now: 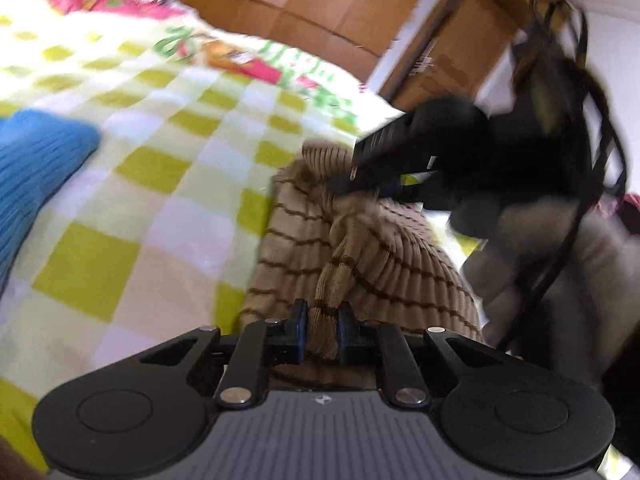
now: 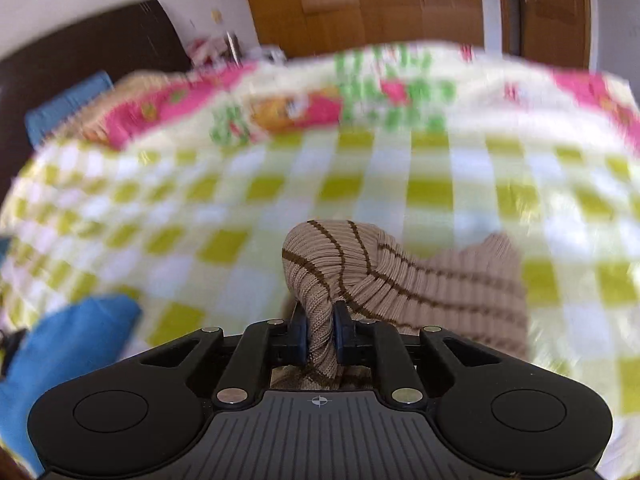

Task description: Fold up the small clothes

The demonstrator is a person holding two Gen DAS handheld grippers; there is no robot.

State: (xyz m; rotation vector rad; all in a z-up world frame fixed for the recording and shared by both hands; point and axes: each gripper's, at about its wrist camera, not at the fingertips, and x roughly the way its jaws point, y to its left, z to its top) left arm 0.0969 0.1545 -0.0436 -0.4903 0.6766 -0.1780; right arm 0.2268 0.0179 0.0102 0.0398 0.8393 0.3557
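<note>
A small beige ribbed knit garment with thin brown stripes (image 1: 372,256) lies bunched on the checked bedspread. My left gripper (image 1: 323,326) is shut on a pinched fold of it at the near edge. Farther along the same garment, my right gripper (image 1: 360,184) shows as a dark blurred shape, biting the far part of the cloth. In the right wrist view the garment (image 2: 420,280) rises in a hump, and my right gripper (image 2: 321,334) is shut on a rolled fold of it.
The bedspread (image 1: 152,184) is yellow-green and white checks with a pink and green printed band at the far side. A blue knit piece (image 1: 36,168) lies at the left, blue cloth (image 2: 72,344) too. Wooden wardrobe doors (image 2: 360,0) stand behind the bed. A grey sleeve (image 1: 560,272) is at right.
</note>
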